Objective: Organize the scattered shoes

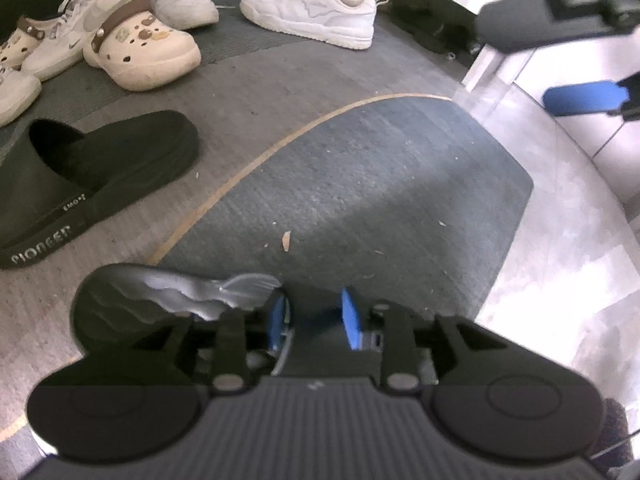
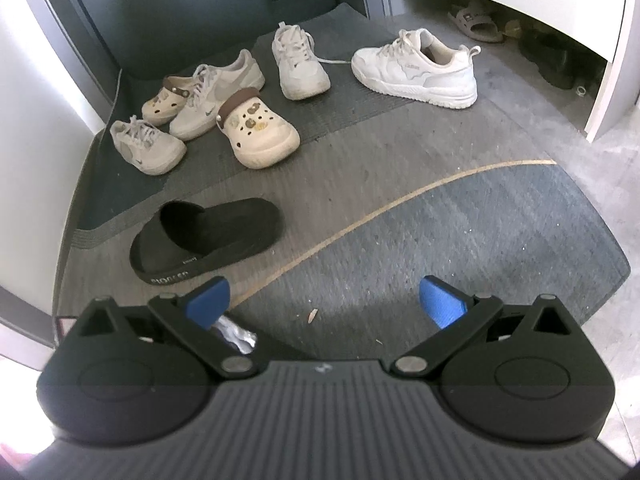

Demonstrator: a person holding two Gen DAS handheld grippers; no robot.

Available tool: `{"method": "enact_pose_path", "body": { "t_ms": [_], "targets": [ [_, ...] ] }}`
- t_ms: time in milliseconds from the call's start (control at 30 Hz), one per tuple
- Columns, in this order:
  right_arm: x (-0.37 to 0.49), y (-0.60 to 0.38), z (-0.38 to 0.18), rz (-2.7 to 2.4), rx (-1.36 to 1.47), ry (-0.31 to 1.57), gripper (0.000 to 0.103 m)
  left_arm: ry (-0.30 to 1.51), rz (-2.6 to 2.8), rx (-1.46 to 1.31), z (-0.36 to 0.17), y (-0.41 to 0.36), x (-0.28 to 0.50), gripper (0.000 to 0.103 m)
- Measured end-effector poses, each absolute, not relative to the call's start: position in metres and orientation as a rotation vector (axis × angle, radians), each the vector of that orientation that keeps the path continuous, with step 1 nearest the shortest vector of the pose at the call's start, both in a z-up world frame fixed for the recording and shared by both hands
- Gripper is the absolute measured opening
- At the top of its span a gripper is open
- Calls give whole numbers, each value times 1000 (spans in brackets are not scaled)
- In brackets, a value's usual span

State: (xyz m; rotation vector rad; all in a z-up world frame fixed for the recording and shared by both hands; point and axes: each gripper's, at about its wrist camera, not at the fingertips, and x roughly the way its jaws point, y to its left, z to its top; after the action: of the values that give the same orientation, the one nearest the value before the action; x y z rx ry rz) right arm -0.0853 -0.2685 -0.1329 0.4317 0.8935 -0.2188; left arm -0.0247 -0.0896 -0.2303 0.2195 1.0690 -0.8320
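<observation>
A grey floor mat (image 2: 460, 248) with a curved tan stripe (image 2: 384, 208) covers the floor; pale debris (image 2: 313, 315) lies near its front edge.

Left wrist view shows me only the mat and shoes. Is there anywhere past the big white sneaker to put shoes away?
Observer: Yes, an open cabinet stands behind it, and a tan sandal lies inside.
Operator: My left edge cuts off a white shoe. What is it?
Observer: A small laced sneaker, upright, just this side of the second clog.
Operator: Is the right gripper carrying anything?
Observer: No. The right gripper is wide open, with nothing between its fingers.
</observation>
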Motion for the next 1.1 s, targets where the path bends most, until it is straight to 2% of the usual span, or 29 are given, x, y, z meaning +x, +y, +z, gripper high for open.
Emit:
{"method": "enact_pose_path", "body": {
  "t_ms": [33,100,300,467,667,733,1000,1100],
  "targets": [
    [-84,-268,-135,-221,439,899,103,1064,-831,202,-225,-84,-24,58],
    [-82,-267,-137,-225,462,903,103,1053,-830,168,-216,-72,-22,64],
    [-69,-250,-145,-222,490,947,103,975,-771,100,-190,-26,-19,78],
    [-56,-231,-168,-222,500,1124,103,906,-654,112,-180,24,-21,79],
    [-33,-188,-215,-263,524,1385,103,930,-529,-7,-176,75,-9,78],
    [-25,-174,-230,-308,482,1439,99,908,-532,-34,-170,88,-8,78],
    [-17,-160,-242,-453,440,1444,94,838,-491,-188,-160,129,-9,78],
    [-11,-157,-263,-504,393,1461,93,835,-469,-191,-162,134,-9,78]
  ]
}}
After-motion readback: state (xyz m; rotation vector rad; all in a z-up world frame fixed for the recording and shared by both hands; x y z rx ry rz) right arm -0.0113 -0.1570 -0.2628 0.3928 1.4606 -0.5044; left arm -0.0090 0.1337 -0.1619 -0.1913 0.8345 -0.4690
